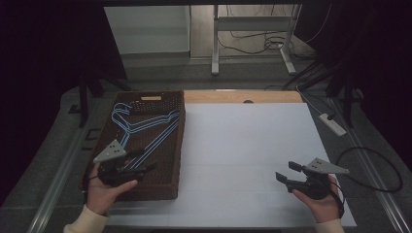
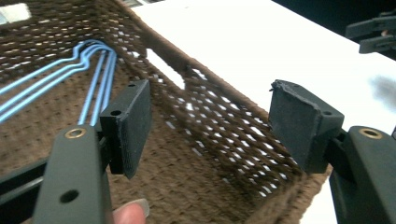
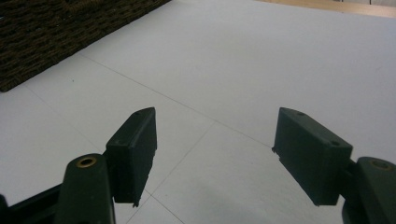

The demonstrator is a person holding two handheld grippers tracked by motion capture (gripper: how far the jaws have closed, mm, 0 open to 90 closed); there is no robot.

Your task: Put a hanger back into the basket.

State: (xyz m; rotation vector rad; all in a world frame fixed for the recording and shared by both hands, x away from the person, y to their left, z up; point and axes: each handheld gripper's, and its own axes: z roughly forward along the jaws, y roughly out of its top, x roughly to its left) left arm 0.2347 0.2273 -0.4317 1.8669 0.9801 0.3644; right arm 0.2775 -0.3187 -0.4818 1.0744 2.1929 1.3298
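hangers (image 1: 141, 127), blue wire, several stacked, are seen lying flat in the brown woven basket (image 1: 177, 145) at the left side of the white table (image 1: 243, 141), hooks toward the far end. from the high view the whole stack is laid out w/ the left gripper (image 1: 145, 168) held over the basket's near end, just past the hangers' lower bars, and the right gripper (image 1: 287, 171) well apart over bare table at the right.

left gripper view: only a curved corner of the hangers (image 2: 88, 51) and a few straight wires are caught, on the basket floor beyond the left pad (image 2: 133, 123); the basket's near wall (image 2: 224, 126) w/ its handle slot is seen up close, detail not readable from above. a fingertip is seen at the bottom edge. the other gripper is glimpsed top right.

right gripper view: the gripper (image 3: 215, 154) is shown over plain tabletop, the basket's outer wall (image 3: 56, 32) top left.

left gripper: jaws set wide, nothing between the pads, no contact w/ hangers. right gripper: jaws wide too, nothing held or touched.
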